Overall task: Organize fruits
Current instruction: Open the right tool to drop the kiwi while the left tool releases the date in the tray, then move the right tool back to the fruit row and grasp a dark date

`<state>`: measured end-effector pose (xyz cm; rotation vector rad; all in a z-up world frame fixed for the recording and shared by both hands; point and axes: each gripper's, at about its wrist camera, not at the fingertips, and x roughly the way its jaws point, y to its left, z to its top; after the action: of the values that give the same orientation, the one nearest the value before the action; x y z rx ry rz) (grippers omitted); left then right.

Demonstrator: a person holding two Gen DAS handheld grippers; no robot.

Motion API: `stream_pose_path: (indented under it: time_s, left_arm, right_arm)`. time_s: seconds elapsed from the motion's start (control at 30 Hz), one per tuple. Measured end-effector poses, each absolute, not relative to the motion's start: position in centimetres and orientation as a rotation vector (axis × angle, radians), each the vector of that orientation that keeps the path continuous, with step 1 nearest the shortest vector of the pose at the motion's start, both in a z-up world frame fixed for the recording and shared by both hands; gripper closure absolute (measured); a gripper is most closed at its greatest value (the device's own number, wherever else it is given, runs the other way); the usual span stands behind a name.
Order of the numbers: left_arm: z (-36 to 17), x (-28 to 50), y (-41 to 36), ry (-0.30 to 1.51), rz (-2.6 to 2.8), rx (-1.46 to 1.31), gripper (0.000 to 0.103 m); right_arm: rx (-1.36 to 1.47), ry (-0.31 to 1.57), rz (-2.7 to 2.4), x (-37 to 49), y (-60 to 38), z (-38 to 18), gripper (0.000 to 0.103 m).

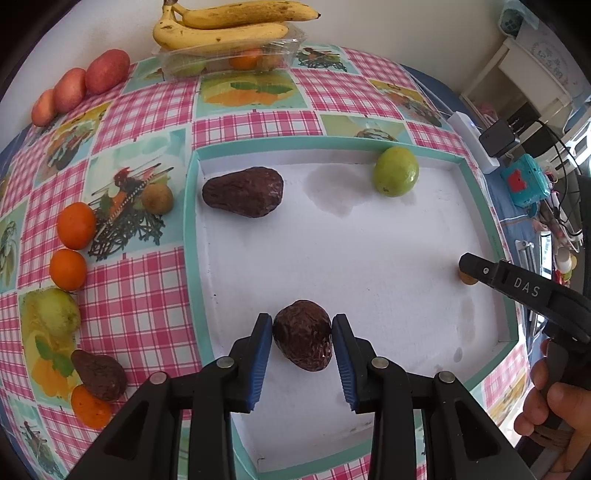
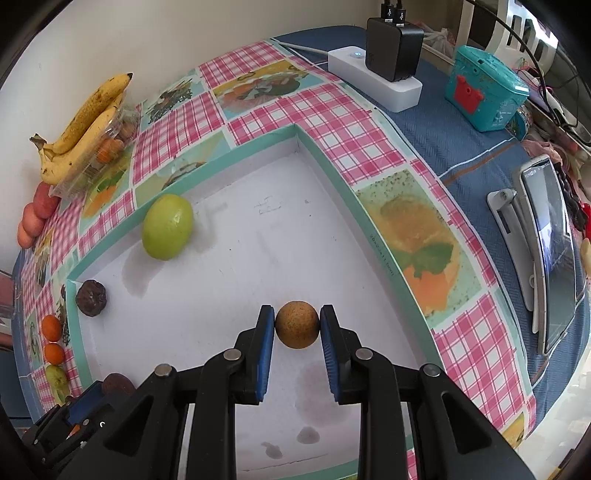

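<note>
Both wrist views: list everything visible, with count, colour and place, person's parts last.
tray: one, white with teal rim, on the checked cloth
avocados: three, dark brown; two in tray, one on cloth
green fruit: one, tray's far corner
round brown fruit: one, in tray
oranges: three on cloth
bananas: yellow, on clear container
charger: black, on white strip
left gripper: jaws on avocado
right gripper: jaws on brown fruit
hand: one, at right gripper's handle

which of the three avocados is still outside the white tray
The avocado lying on the checked cloth left of the tray, against an orange. One other avocado rests in the tray's far corner; another sits between the left gripper's fingers.
</note>
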<state>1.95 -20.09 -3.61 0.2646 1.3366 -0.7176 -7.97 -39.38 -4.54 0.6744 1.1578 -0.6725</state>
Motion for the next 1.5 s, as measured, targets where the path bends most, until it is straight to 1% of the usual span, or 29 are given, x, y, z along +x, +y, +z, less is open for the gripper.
stream_pose_path:
  time_s: [0.13, 0.2, 0.23, 0.27, 0.3, 0.33, 0.37, 0.4, 0.43, 0.47, 0.5, 0.57, 0.6, 1.07, 1.5]
  left_arm:
    - [-3.6, 2.0, -20.0, 1.339, -0.716, 0.271, 0.064]
    - [-3.4, 2.0, -20.1, 1.332, -0.701, 0.280, 0.057]
    - [-3.3, 2.0, -20.1, 1.327, -0.700, 0.278, 0.047]
    - [-3.1, 2.0, -20.0, 1.322, -0.701, 0.275, 0.040]
    - [-2.7, 2.1, -19.9, 1.313, -0.704, 0.270, 0.039]
    - [-2.5, 2.1, -19.8, 1.306, -0.704, 0.267, 0.036]
    - [-2.2, 2.2, -19.8, 1.297, -0.703, 0.264, 0.029]
    - [-1.9, 2.4, -19.6, 1.282, -0.695, 0.267, 0.026]
    - [-1.7, 2.5, -19.4, 1.270, -0.686, 0.270, 0.020]
    - [-1.3, 2.7, -19.2, 1.252, -0.669, 0.276, 0.016]
    - [-1.1, 2.9, -18.8, 1.235, -0.653, 0.279, 0.014]
    - [-0.7, 3.4, -18.2, 1.206, -0.624, 0.277, 0.003]
    - [-0.4, 3.7, -17.8, 1.191, -0.605, 0.272, 0.000]
    - [2.9, 8.8, -9.1, 1.005, -0.366, 0.142, 0.000]
    - [4.2, 11.3, -1.8, 0.922, -0.268, 0.026, 0.000]
  right_arm:
    - [0.672, 1.169, -0.674, -7.8, -39.3, -4.9, 0.077]
    - [0.676, 1.176, -0.678, -7.8, -39.4, -5.1, 0.073]
    - [0.679, 1.178, -0.677, -7.8, -39.4, -5.2, 0.070]
    - [0.684, 1.178, -0.675, -7.8, -39.4, -5.3, 0.058]
    - [0.689, 1.177, -0.674, -7.8, -39.4, -5.3, 0.047]
    - [0.690, 1.176, -0.673, -7.9, -39.4, -5.3, 0.045]
    - [0.687, 1.173, -0.673, -7.9, -39.3, -5.1, 0.043]
    - [0.683, 1.168, -0.673, -8.0, -39.3, -4.9, 0.040]
    - [0.679, 1.165, -0.673, -8.0, -39.3, -4.7, 0.037]
    - [0.674, 1.157, -0.673, -8.0, -39.2, -4.4, 0.028]
    - [0.668, 1.150, -0.671, -8.0, -39.2, -4.1, 0.024]
    - [0.644, 1.134, -0.659, -7.8, -38.9, -3.5, 0.022]
    - [0.634, 1.130, -0.655, -7.8, -38.8, -3.3, 0.019]
    - [0.486, 1.003, -0.575, -5.6, -35.6, 0.2, 0.019]
    - [0.385, 0.986, -0.438, -1.8, -30.2, 0.4, 0.019]
